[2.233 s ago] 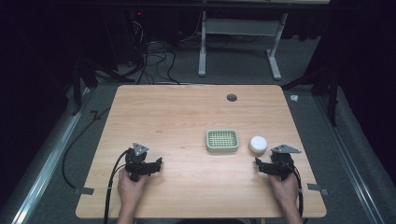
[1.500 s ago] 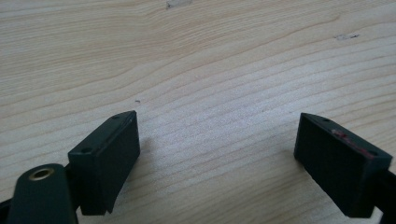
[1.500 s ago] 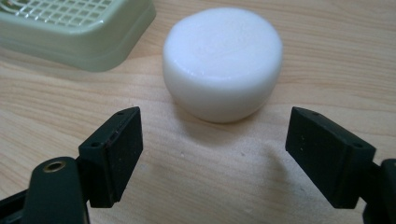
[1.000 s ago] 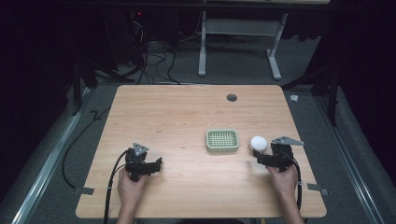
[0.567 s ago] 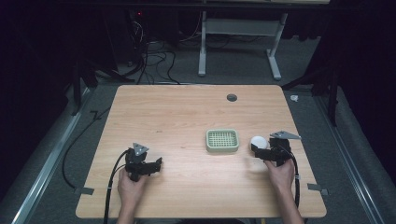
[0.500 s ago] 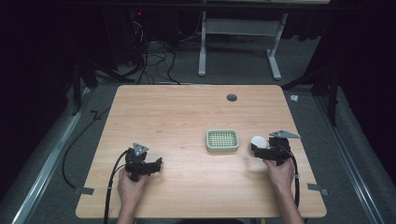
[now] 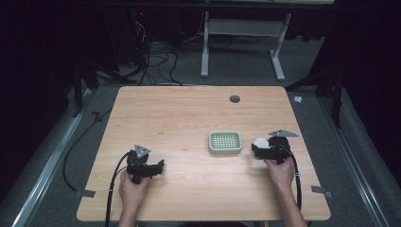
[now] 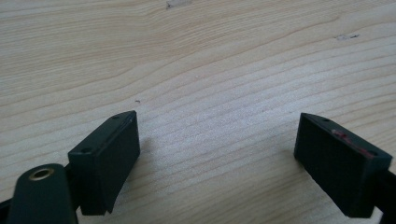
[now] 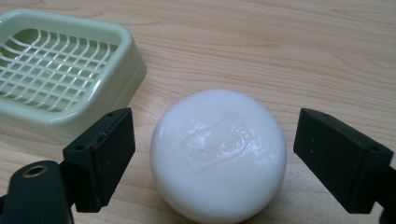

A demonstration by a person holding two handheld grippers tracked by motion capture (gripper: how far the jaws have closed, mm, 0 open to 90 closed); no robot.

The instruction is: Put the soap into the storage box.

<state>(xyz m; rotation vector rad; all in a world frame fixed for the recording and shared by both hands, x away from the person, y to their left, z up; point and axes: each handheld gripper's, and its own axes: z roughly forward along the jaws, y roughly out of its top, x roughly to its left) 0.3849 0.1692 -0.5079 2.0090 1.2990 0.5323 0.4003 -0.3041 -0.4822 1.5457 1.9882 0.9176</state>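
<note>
Right gripper (image 9: 212,154) at the table's right side, beside the soap dish; jaws spread wide and just been opening, straddling the round white soap bar (image 9: 218,154) with a clear gap on each side, pads not pressing. Soap bar resting on the wooden table (image 7: 179,118), embossed crest facing up, just beside the near corner of the pale green soap dish (image 9: 60,70), apart from it. Soap dish empty, lattice insert visible, lying flat near the table's middle right (image 7: 225,142). Left gripper (image 8: 217,154) held low over bare wood at the table's near left (image 7: 145,165); jaws wide apart, nothing between them. Black cables trailing from both grippers toward the near edge.
</note>
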